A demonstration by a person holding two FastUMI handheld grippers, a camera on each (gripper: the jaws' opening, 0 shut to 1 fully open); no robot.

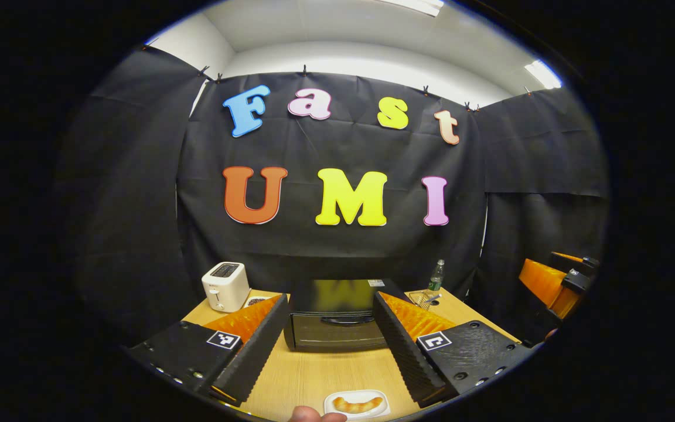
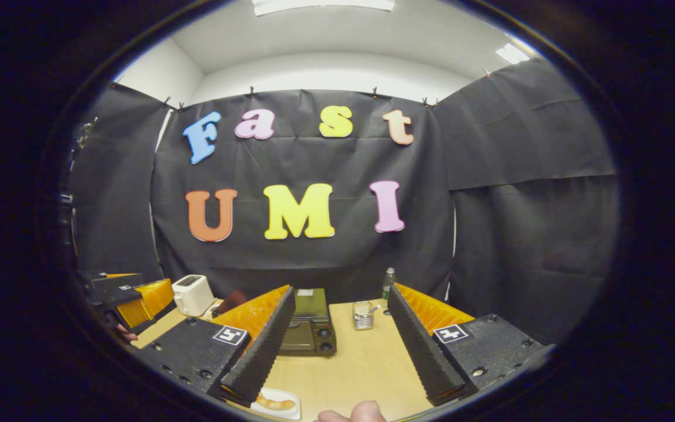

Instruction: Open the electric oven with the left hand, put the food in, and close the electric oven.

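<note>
A black electric oven (image 1: 333, 321) stands at the back of the wooden table, door closed, with a dark curved handle (image 1: 347, 320) on its front. In the left gripper view my left gripper (image 1: 331, 346) hangs open in front of the oven, apart from it. A small white plate (image 1: 356, 404) with a golden pastry (image 1: 358, 403) lies near the table's front edge. The right gripper view shows the oven (image 2: 309, 325) from the right side, the plate with the pastry (image 2: 276, 403) at lower left, and my right gripper (image 2: 343, 357) open above the table, holding nothing.
A white toaster (image 1: 225, 286) stands at the table's back left. A green bottle (image 1: 436, 276) and a small metal wire basket (image 2: 363, 315) stand at the back right. Fingertips of a hand (image 2: 354, 413) show at the bottom. The other gripper (image 1: 554, 281) hovers at far right.
</note>
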